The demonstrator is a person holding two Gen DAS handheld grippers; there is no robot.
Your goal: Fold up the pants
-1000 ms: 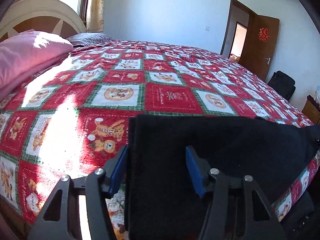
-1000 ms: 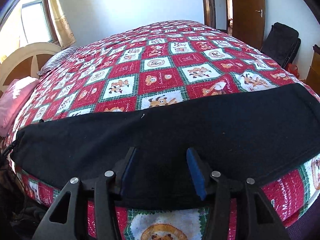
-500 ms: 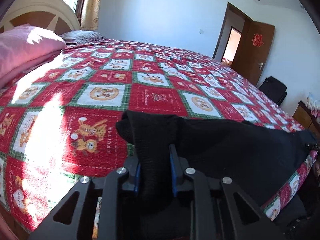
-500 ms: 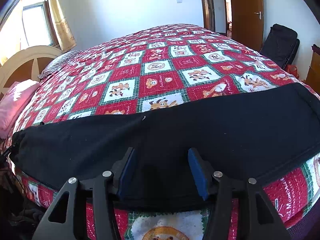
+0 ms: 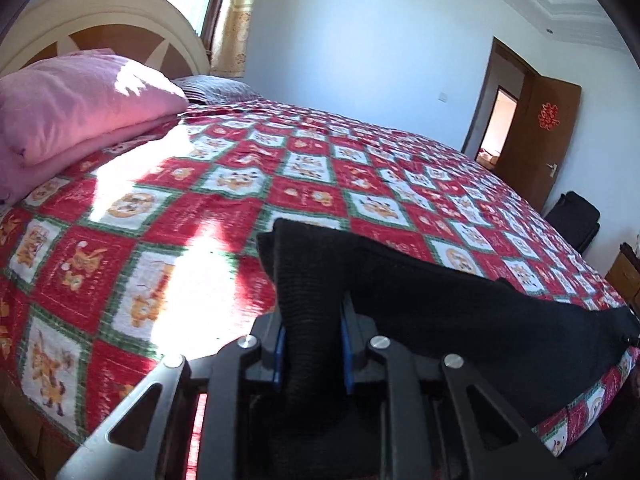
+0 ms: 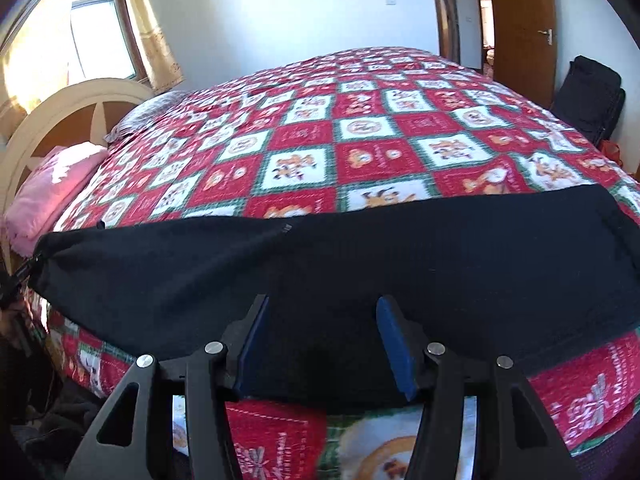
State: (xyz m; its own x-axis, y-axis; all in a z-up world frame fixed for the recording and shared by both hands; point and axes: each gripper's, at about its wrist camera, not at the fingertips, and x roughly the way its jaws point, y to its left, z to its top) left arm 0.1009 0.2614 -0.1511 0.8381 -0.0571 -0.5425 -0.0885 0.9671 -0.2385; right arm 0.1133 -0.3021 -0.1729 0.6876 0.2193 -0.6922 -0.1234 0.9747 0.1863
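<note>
We see the black pants [image 6: 360, 268] stretched lengthwise along the near edge of the bed, lying on the red, white and green cartoon-patch quilt [image 6: 360, 152]. Our left gripper [image 5: 312, 350] is clamped narrow on one end of the pants [image 5: 440, 304], and that end rises off the quilt [image 5: 224, 208] as a bunched fold standing up between the blue pads. Our right gripper [image 6: 320, 344] stands wide, its blue pads [image 6: 394, 344] spread over the near hem of the flat pants around the middle of their length, with nothing pinched between them. Beyond the left gripper a pink pillow [image 5: 80, 100] rests against the cream headboard [image 5: 104, 16], and sunlight falls across the quilt beside it. A brown door [image 5: 540, 140] stands open at the far wall, with a black bag [image 5: 572, 224] on the floor near it
</note>
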